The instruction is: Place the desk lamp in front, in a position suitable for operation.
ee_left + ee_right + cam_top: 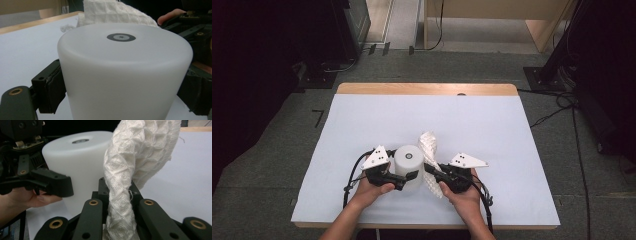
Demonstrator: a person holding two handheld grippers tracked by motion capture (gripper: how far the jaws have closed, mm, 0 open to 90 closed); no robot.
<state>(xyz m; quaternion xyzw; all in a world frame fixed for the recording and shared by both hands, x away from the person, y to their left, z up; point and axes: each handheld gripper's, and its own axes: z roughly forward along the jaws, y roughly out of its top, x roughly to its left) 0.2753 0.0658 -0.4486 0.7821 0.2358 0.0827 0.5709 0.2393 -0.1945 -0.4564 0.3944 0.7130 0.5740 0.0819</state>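
Smooth matt plastic cylinder point(125, 75), rough waffle-weave cloth point(130, 170), wooden table edge point(427, 89)

There was one white, matte plastic cylinder point(408, 165) with a small grey ring mark on its flat top, and one white waffle-textured cloth point(430, 150), bunched into a long twist. Two black two-jaw grippers were present, the left gripper point(408, 177) and the right gripper point(432, 170), each carrying one grey three-cornered plate. One white-covered table point(492, 130) with a wooden far edge held them all.
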